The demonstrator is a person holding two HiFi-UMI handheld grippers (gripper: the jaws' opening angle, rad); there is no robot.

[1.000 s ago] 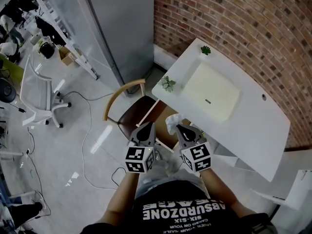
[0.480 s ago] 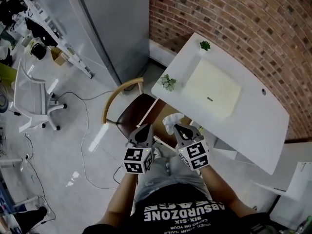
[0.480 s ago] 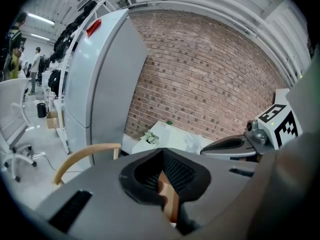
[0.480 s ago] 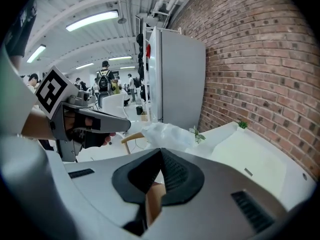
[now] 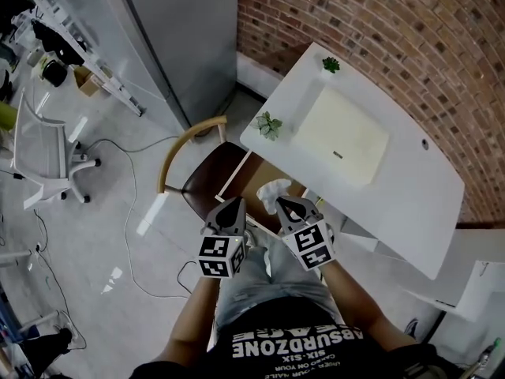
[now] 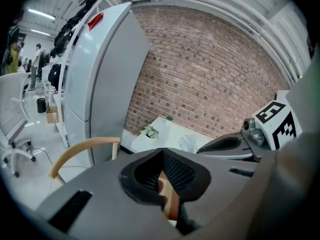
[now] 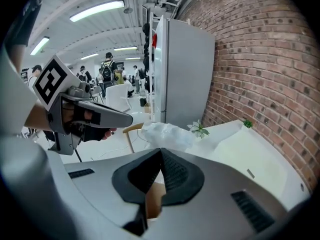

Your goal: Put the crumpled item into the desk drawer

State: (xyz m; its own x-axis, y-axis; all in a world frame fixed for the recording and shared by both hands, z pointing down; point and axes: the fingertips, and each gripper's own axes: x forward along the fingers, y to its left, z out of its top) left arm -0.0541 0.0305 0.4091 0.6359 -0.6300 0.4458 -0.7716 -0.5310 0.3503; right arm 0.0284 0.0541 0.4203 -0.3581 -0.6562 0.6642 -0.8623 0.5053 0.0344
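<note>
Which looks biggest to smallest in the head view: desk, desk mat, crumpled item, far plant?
1. desk
2. desk mat
3. crumpled item, though it is nearer the camera, so this rank is less sure
4. far plant

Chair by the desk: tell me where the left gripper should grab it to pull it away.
Probably grip the curved wooden back rail at its top, coming from above: it is a slim bar arching free over the seat. The left gripper, shut now, must open first.
</note>
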